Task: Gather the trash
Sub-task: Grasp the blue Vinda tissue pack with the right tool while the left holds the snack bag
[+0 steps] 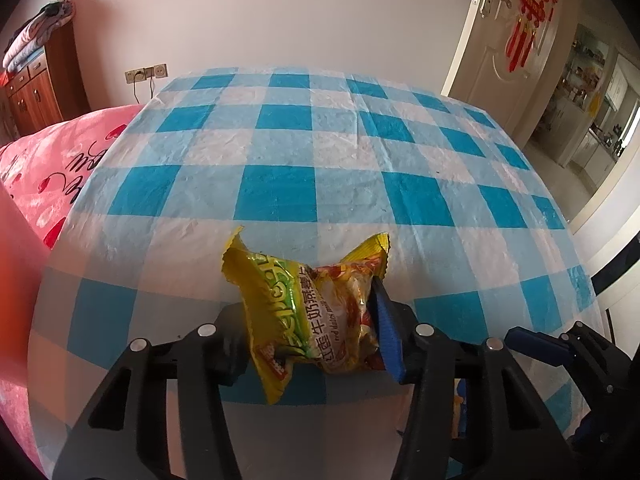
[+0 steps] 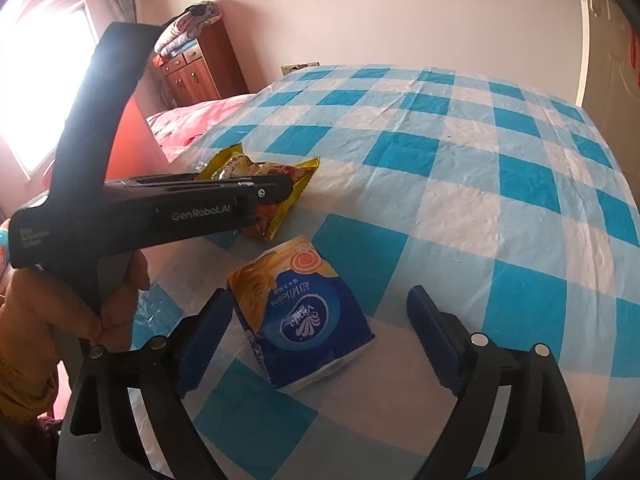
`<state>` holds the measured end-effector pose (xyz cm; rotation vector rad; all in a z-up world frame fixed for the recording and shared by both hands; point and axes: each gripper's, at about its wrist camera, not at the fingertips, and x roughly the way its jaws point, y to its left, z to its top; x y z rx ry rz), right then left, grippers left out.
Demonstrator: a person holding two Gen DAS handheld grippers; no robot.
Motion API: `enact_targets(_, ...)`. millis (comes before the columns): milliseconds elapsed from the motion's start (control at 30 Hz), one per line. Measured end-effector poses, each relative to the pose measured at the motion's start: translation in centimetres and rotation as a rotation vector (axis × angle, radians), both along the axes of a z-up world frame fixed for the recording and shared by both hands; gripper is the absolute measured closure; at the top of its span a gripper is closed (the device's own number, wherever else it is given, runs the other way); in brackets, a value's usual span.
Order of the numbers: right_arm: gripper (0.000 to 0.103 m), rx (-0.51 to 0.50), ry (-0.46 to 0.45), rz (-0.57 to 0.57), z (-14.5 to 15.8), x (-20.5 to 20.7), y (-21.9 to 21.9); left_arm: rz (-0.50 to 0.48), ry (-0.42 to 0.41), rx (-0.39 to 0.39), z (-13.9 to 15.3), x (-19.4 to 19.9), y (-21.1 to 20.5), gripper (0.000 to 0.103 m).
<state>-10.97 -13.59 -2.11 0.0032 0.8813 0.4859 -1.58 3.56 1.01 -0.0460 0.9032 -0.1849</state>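
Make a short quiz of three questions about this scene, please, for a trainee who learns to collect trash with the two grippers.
1. True or false: the left gripper is shut on the yellow snack wrapper.
2. Which thing lies between the open fingers of the right gripper?
A. a glass bottle
B. the blue tissue pack
C. a spoon
3. Fill in: the checked tablecloth has white and ____ squares.

Key
1. True; the wrapper is pinched and crumpled between the fingers.
2. B; it rests on the cloth, and the jaws stand apart on either side.
3. Blue.
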Motion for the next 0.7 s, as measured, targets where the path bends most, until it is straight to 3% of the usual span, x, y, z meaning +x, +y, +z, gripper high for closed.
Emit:
enact_targets(567, 0.011, -0.136, -0.019, 0.022, -0.3, 0.5, 2.4, 0.015, -0.028, -0.056, 0.7, -1.8, 4.6, 0.052)
enact_targets(700, 0.023, -0.171, -0.037, 0.019, -0.3, 0.3, 2.8, 0.019, -0.032, -0.059, 0.6, -2.3, 5.8, 0.052)
